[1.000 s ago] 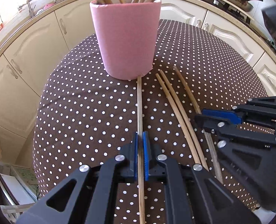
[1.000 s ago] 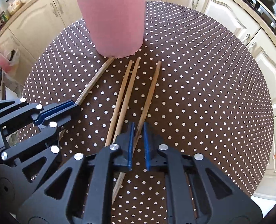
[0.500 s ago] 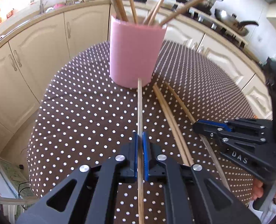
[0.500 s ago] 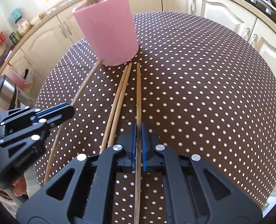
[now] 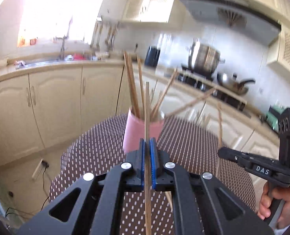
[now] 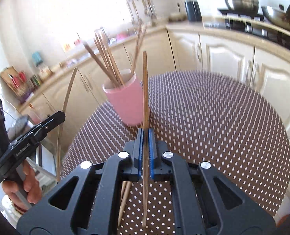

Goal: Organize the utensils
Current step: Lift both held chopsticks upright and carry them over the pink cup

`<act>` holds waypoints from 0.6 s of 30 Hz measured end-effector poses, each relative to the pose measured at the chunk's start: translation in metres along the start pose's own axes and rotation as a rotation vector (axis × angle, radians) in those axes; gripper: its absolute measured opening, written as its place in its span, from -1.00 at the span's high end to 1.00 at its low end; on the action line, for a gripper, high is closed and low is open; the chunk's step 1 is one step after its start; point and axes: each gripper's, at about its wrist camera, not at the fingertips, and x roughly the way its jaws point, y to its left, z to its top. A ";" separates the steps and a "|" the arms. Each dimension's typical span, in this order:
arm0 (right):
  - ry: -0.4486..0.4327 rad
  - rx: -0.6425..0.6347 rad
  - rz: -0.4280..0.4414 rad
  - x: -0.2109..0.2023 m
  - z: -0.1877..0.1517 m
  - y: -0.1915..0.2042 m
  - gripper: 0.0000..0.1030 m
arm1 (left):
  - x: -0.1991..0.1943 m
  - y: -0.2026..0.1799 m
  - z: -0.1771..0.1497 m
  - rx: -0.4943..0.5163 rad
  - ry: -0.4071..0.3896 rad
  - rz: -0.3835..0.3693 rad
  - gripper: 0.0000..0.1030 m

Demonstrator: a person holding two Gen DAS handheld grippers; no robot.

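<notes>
A pink cup (image 5: pixel 143 133) with several wooden chopsticks (image 5: pixel 132 84) stands on the brown polka-dot table (image 5: pixel 194 143); it also shows in the right wrist view (image 6: pixel 125 101). My left gripper (image 5: pixel 148 146) is shut on a chopstick (image 5: pixel 146 107), lifted off the table and pointing up in front of the cup. My right gripper (image 6: pixel 144 137) is shut on another chopstick (image 6: pixel 145 90), also raised. Each gripper shows in the other's view, the right (image 5: pixel 225 153) and the left (image 6: pixel 56 117). Two more chopsticks (image 6: pixel 124 197) lie on the table under my right gripper.
Cream kitchen cabinets (image 5: pixel 56 101) curve around the table. A stove with a steel pot (image 5: pixel 203 58) and a pan (image 5: pixel 237 86) is at the back right. A sink (image 5: pixel 46 62) sits under the bright window.
Both grippers have lifted their chopsticks off the table and tilted upward, so the kitchen walls come into view. The cup stands where it was.
</notes>
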 end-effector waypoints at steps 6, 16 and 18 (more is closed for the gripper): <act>-0.167 -0.028 0.028 -0.030 0.022 0.019 0.89 | -0.012 0.004 0.018 -0.048 -0.151 -0.023 0.89; -0.363 -0.042 0.027 -0.025 0.061 0.035 0.89 | -0.011 0.004 0.057 -0.110 -0.362 -0.062 0.89; -0.395 -0.048 0.025 -0.022 0.071 0.036 0.89 | -0.007 0.004 0.065 -0.112 -0.399 -0.065 0.89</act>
